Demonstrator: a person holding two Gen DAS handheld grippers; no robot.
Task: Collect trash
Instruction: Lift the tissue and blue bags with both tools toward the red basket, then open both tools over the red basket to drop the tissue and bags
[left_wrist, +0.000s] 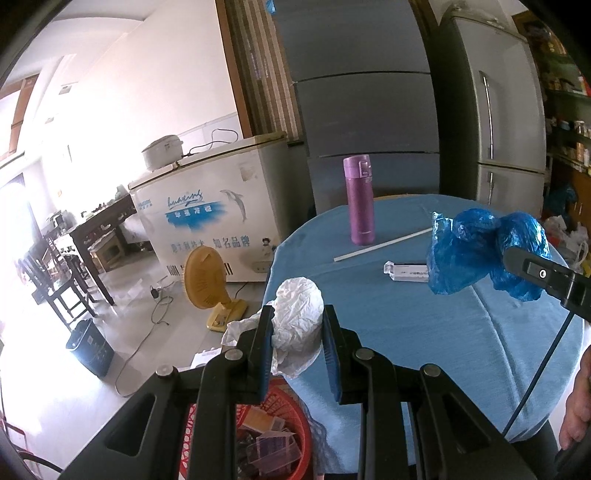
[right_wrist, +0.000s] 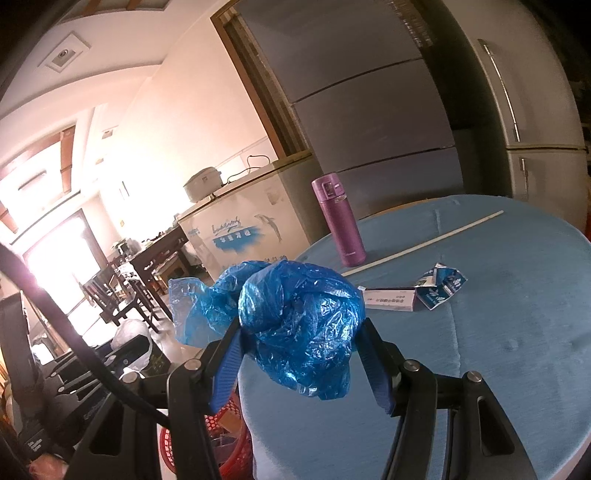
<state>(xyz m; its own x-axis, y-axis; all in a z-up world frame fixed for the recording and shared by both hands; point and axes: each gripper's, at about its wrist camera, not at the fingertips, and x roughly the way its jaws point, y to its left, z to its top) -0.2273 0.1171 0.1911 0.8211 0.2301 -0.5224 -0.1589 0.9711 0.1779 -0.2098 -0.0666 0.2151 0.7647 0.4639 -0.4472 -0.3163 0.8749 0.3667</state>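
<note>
- A crumpled white plastic bag (left_wrist: 297, 314) is grasped between the two fingers of the left claw (left_wrist: 298, 332), which is clenched on it at the edge of the bench, above a red plastic basket (left_wrist: 295, 424).
- A crumpled blue plastic bag (right_wrist: 299, 321) is held by the right claw (right_wrist: 301, 354), which is closed around it and raised above the round bench covered with a light blue cloth (right_wrist: 480, 369).
- In the left wrist view, the same blue bag (left_wrist: 480, 254) is seen over the right part of the bench.
- A tall purple metal bottle (left_wrist: 358, 199) is standing upright on the bench.
- A thin white stick (left_wrist: 380, 245) is lying just beside the bottle.
- A flat white carton box (right_wrist: 388, 299) and a torn blue and white paper pack (right_wrist: 441, 286) are lying touching each other near the stick.
- Some boxes are seen inside the basket.
</note>
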